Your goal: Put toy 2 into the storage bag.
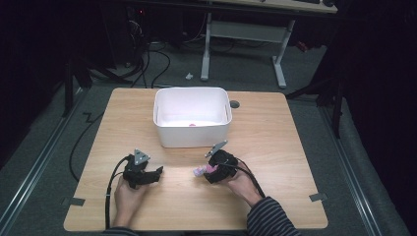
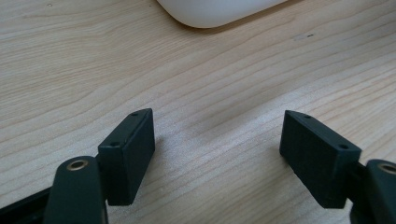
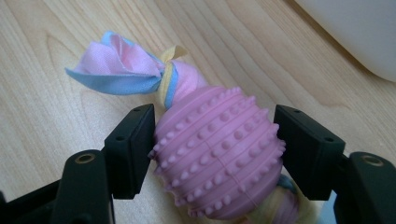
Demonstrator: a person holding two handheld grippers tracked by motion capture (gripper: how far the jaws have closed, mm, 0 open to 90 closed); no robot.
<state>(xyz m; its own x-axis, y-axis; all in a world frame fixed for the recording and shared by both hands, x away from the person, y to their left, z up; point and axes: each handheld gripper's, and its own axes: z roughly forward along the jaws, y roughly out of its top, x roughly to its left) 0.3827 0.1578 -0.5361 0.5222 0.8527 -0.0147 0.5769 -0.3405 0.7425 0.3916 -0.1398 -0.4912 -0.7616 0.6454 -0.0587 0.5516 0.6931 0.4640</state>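
A light wooden table (image 1: 275, 147) filled the frame's middle, on grey carpet in a dark room. One white bin (image 1: 192, 117) stood at upper centre, something small and pink (image 1: 192, 125) on its floor. Lower right of centre, the right gripper (image 3: 215, 144) pressed both pads on one pink studded ball toy (image 3: 218, 154) with cloth tails. Lower left, the left gripper (image 2: 217, 156) gaped wide, holding nothing.

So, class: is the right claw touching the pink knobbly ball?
Touching. The right gripper view shows both pads of the right claw pressed against the sides of the pink knobbly ball, with no gap.
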